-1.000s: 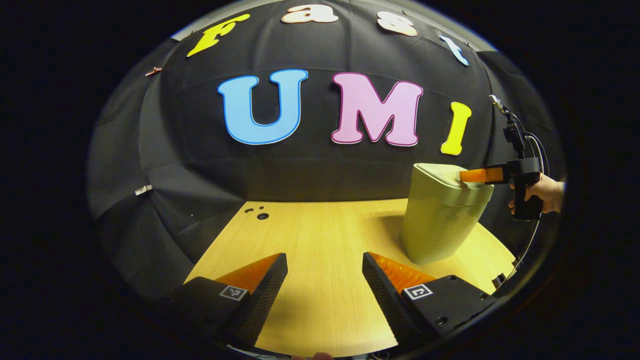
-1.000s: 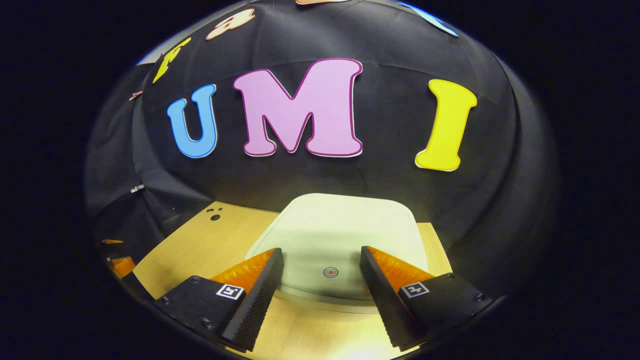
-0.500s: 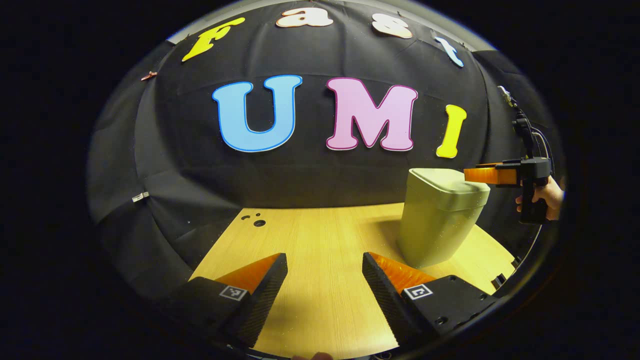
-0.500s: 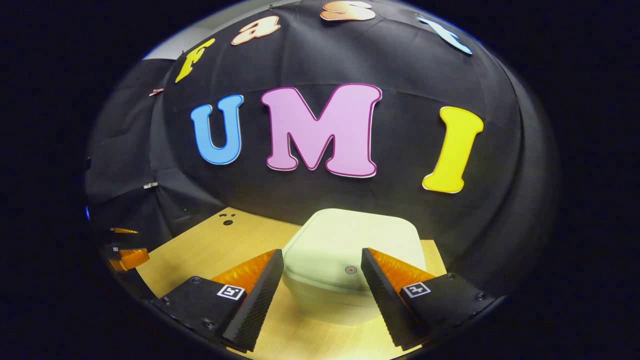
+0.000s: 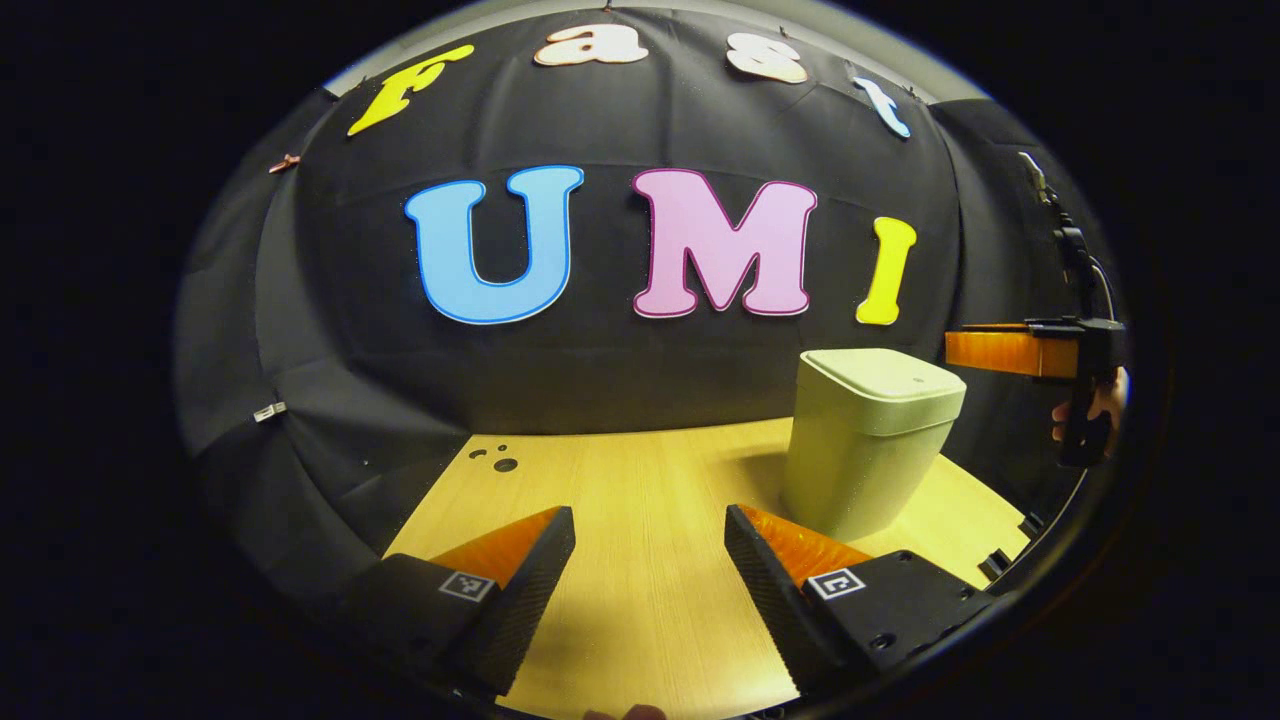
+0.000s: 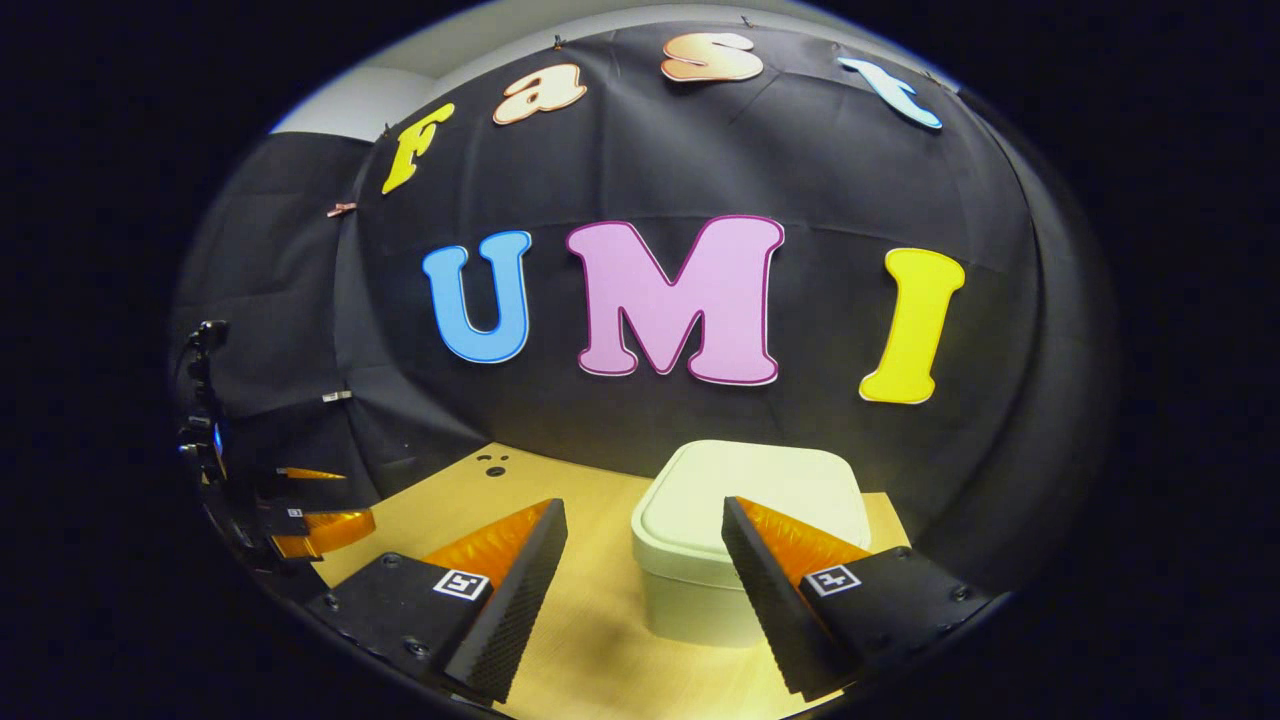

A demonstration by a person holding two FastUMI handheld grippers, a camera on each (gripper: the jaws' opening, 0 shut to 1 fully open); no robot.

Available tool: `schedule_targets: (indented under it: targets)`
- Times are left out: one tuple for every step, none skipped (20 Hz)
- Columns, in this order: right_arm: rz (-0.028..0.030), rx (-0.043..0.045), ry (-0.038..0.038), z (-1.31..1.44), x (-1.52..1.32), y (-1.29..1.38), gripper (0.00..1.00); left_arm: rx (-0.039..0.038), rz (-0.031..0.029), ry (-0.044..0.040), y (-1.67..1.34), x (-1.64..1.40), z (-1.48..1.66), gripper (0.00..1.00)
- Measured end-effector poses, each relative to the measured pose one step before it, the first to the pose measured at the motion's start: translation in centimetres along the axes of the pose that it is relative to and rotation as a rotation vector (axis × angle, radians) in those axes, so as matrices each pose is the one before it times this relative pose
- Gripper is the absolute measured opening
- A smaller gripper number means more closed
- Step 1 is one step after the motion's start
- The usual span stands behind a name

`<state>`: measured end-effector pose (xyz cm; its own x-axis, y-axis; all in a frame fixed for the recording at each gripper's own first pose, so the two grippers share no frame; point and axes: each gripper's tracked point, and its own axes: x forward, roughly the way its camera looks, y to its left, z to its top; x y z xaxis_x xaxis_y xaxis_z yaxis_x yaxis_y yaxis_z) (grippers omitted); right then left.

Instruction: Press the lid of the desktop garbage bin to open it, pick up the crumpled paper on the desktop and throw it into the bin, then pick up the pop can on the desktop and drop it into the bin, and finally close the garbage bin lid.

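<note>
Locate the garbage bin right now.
The garbage bin stands lid shut on the wooden desktop, right of centre in the left gripper view, by the black wall; the right tongs hover near it.

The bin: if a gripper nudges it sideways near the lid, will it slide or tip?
The bin stands tall on a narrower base, so a high push could tip it. It looks like thin plastic, probably light. On the smooth wooden table it may slide instead; pushing low seems safer.
</note>
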<state>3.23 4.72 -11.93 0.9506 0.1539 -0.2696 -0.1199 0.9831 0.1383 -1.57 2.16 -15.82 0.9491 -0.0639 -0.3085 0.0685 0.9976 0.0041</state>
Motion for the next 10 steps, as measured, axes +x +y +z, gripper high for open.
schedule_targets:
  targets:
    - [0.00597, 0.00346, -0.00374, -0.254, -0.435, 0.481, 0.98, -0.00024, -0.00367, -0.00331, -0.176, -0.002, 0.155, 0.97]
    - [0.00664, -0.00106, -0.00655, -0.166, -0.384, 0.557, 0.98, -0.00004, -0.00523, -0.00399, -0.114, 0.016, 0.175, 0.97]
    - [0.00606, -0.00651, -0.00515, -0.215, -0.387, 0.414, 0.98, 0.00166, -0.00545, -0.00478, -0.182, 0.077, 0.123, 0.97]
    - [0.00768, -0.0107, -0.00208, -0.715, -0.707, 0.39, 0.98, 0.00374, -0.00501, -0.00369, -0.226, -0.016, 0.18, 0.97]
    - [0.00674, -0.0106, 0.00028, -0.401, -0.293, 0.516, 0.98, 0.00446, -0.00546, -0.00371, -0.053, 0.015, 0.089, 0.98]
    - [0.005, -0.00681, 0.00129, -0.282, -0.206, 0.385, 0.98, 0.00375, -0.00525, -0.00355, -0.109, -0.018, 0.169, 0.98]
    - [0.00699, -0.00584, 0.00529, -0.053, 0.207, 0.502, 0.98, 0.00268, -0.00487, -0.00242, -0.208, 0.027, 0.045, 0.97]
    - [-0.00197, -0.00403, 0.00613, -0.417, -0.193, 0.134, 0.98, 0.00147, -0.00308, -0.00167, -0.142, 0.049, 0.028, 0.97]
    - [0.00139, 0.00178, 0.00591, -0.469, -0.163, 0.238, 0.98, 0.00009, -0.00354, -0.00455, -0.064, -0.038, 0.117, 0.97]
    - [-0.00221, 0.0045, 0.00732, -0.544, -0.05, 0.161, 0.98, -0.00046, -0.00408, -0.00324, -0.113, -0.012, 0.134, 0.97]
